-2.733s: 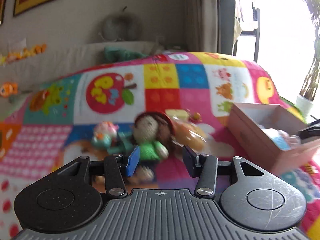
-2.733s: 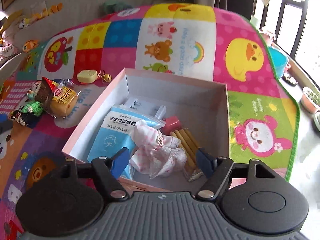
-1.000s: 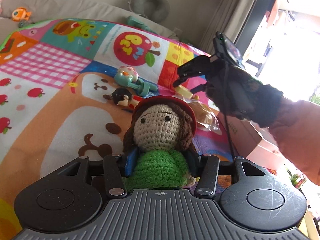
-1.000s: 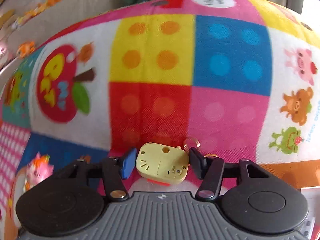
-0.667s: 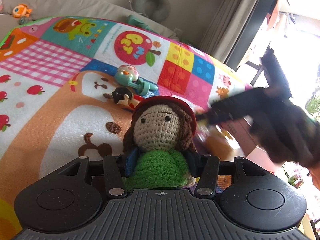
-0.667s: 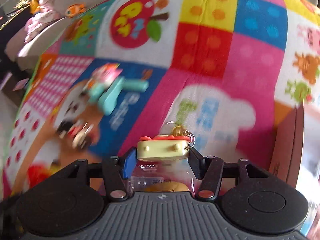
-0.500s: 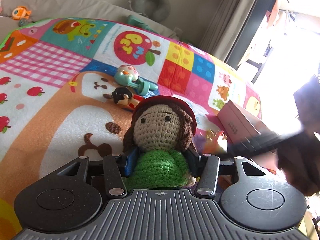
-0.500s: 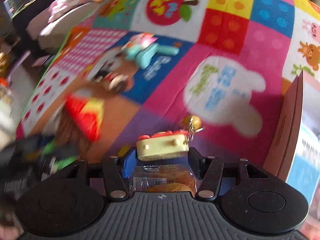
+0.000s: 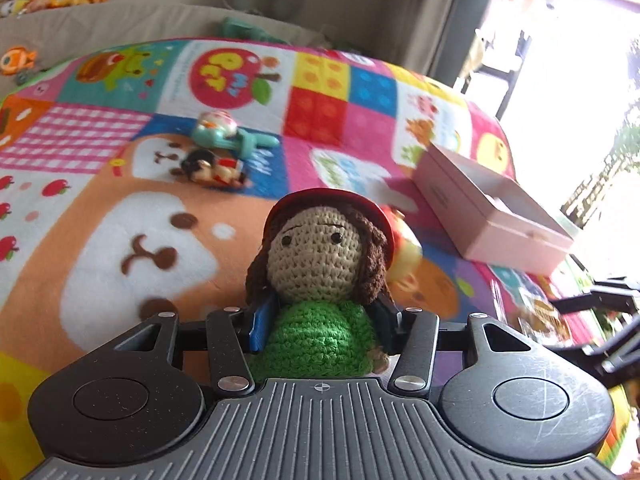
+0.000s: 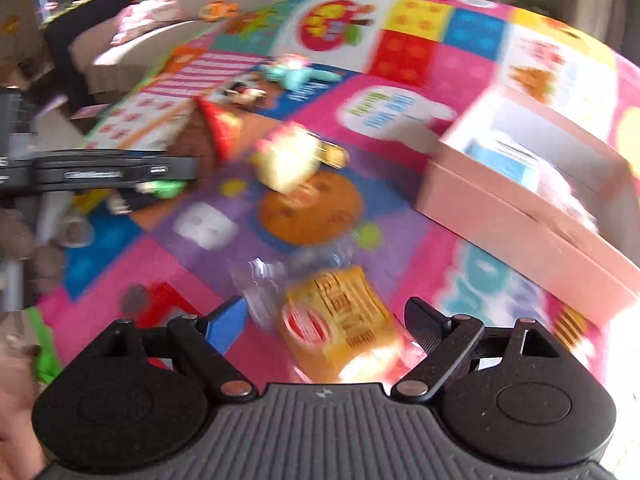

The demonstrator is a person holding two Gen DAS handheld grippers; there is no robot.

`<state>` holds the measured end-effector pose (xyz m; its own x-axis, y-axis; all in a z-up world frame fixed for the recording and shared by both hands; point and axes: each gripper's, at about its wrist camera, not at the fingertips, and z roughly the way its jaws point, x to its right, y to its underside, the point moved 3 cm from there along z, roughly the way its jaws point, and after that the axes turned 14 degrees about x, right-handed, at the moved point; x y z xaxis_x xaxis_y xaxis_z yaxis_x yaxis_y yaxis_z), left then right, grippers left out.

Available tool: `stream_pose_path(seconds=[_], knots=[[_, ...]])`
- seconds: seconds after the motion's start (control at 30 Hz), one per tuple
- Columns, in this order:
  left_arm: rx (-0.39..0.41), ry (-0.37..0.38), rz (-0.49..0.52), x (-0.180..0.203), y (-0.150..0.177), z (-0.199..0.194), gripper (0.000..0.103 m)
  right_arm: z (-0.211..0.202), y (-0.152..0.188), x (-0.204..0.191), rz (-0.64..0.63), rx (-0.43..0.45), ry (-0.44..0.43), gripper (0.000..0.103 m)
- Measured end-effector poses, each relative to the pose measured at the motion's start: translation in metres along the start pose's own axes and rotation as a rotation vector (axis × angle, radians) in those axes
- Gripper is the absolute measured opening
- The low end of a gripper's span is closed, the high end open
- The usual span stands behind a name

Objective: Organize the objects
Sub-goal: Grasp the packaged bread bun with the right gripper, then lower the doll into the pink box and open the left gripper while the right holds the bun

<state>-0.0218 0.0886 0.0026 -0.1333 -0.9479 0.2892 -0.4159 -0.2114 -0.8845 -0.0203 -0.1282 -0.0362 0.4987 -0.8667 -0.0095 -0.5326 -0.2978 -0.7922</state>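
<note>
Crocheted doll (image 9: 320, 276): green body, red cap, brown hair. Your left tongs (image 9: 320, 320) stay clamped on its torso, same grip as 1 s ago; it rides upright above the play mat (image 9: 100, 240), off the surface.

Yellow keychain toy (image 10: 286, 160): changed. Half a sec ago your right tongs (image 10: 324, 320) held it; now those tongs stand wide apart, nothing between them, and the toy shows as a blur over the mat's middle, short of the pink box (image 10: 520, 216). Airborne or landed: can't tell. In my judgement it was let go early or thrown, so it isn't boxed yet and may need a re-pick.

Bread snack pkt (image 10: 340, 320): yellow wrapper w/ red oval label, on the mat right below the open right tongs, near the mat's front edge. Likely next pick.

Pink box: toward the mat's right edge, lid off; blue-white pack (image 10: 504, 160) inside. Other contents washed out.

Still on the mat toward the far-left part: teal rattle (image 9: 232, 136) and small dark-haired figure (image 9: 208, 170), just beside each other. Both unboxed.

Hard to read:
- Right wrist view heavily motion-blurred; labels, edges unreliable.
- Doll's legs hidden behind the tongs body.
- Right tongs appear only as dark bars at the left view's right edge.
- Window glare burns out the box's far side.
- Orange plush (image 9: 18, 60) on the sofa beyond the mat: too small to identify.
</note>
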Motion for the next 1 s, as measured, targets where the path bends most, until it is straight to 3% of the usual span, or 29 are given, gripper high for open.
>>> stream_pose_path(seconds=[0.1, 0.23, 0.4, 0.53, 0.57, 0.6, 0.63, 0.7, 0.83, 1.0], knots=[[-0.04, 0.029, 0.038, 0.022, 0.007, -0.006, 0.055, -0.012, 0.014, 0.019, 0.074, 0.034, 0.08, 0.087], [-0.094, 0.066, 0.094, 0.053, 0.017, -0.007, 0.055, -0.03, 0.028, 0.028, 0.156, 0.076, 0.034, 0.087], [-0.147, 0.072, 0.157, 0.081, 0.022, -0.002, 0.055, -0.046, 0.036, 0.013, 0.108, 0.13, -0.048, 0.093], [-0.166, 0.041, 0.18, 0.087, 0.022, 0.001, 0.055, -0.045, 0.038, 0.012, 0.071, 0.162, -0.008, 0.092], [-0.169, 0.037, 0.176, 0.087, 0.022, 0.0, 0.055, -0.042, 0.038, 0.015, 0.08, 0.164, 0.007, 0.088], [-0.171, 0.033, 0.177, 0.087, 0.021, 0.0, 0.055, -0.039, 0.039, 0.016, 0.092, 0.163, 0.011, 0.075], [-0.173, 0.03, 0.184, 0.088, 0.021, 0.0, 0.054, -0.036, 0.04, 0.017, 0.104, 0.156, 0.004, 0.068], [-0.182, 0.029, 0.204, 0.092, 0.02, -0.001, 0.054, -0.036, 0.041, 0.017, 0.103, 0.165, 0.014, 0.063], [-0.207, 0.072, 0.222, 0.103, 0.02, -0.004, 0.052, -0.053, 0.043, 0.017, 0.074, 0.209, 0.035, 0.059], [-0.21, 0.159, 0.185, 0.126, 0.003, -0.001, 0.051, -0.09, 0.041, 0.042, 0.171, 0.319, 0.057, 0.059]])
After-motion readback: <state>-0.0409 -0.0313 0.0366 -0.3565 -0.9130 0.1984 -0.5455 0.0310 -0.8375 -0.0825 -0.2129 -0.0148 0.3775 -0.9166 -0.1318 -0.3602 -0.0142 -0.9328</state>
